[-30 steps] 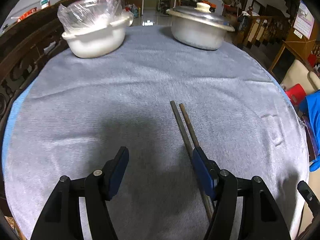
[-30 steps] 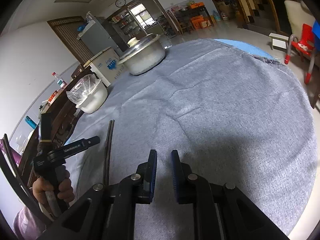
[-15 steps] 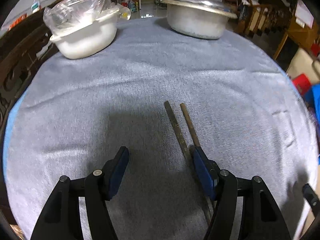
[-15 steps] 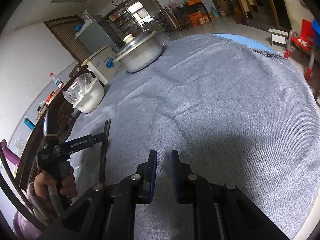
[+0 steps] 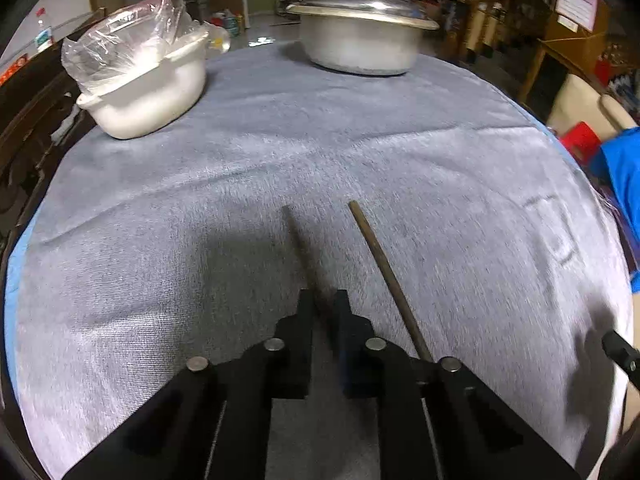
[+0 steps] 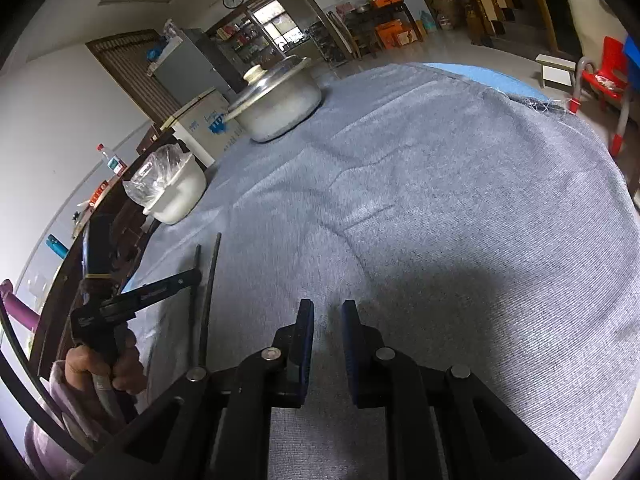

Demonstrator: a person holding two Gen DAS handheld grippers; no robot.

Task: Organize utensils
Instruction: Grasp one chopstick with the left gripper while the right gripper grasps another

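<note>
Two dark chopsticks lie on the grey tablecloth (image 5: 460,208). My left gripper (image 5: 323,296) is shut on the left chopstick (image 5: 296,240), which runs from between its pads away towards the far side. The right chopstick (image 5: 380,256) lies free just beside the right finger, angled away from the first. In the right wrist view the left gripper (image 6: 194,276) sits across both chopsticks (image 6: 210,288), held by a person's hand (image 6: 100,364). My right gripper (image 6: 327,306) hovers over bare cloth, almost shut, with only a narrow slit and nothing in it.
A white pot (image 5: 148,92) with a plastic bag over it stands at the far left. A lidded metal pot (image 5: 360,44) stands at the far middle. Dark carved wooden furniture (image 5: 28,128) borders the table's left edge. A red chair (image 6: 604,68) stands beyond the right edge.
The left gripper's jaws went from wide open to closed on the left chopstick. That chopstick's far end has swung left, away from the other. The right gripper has stayed put.
</note>
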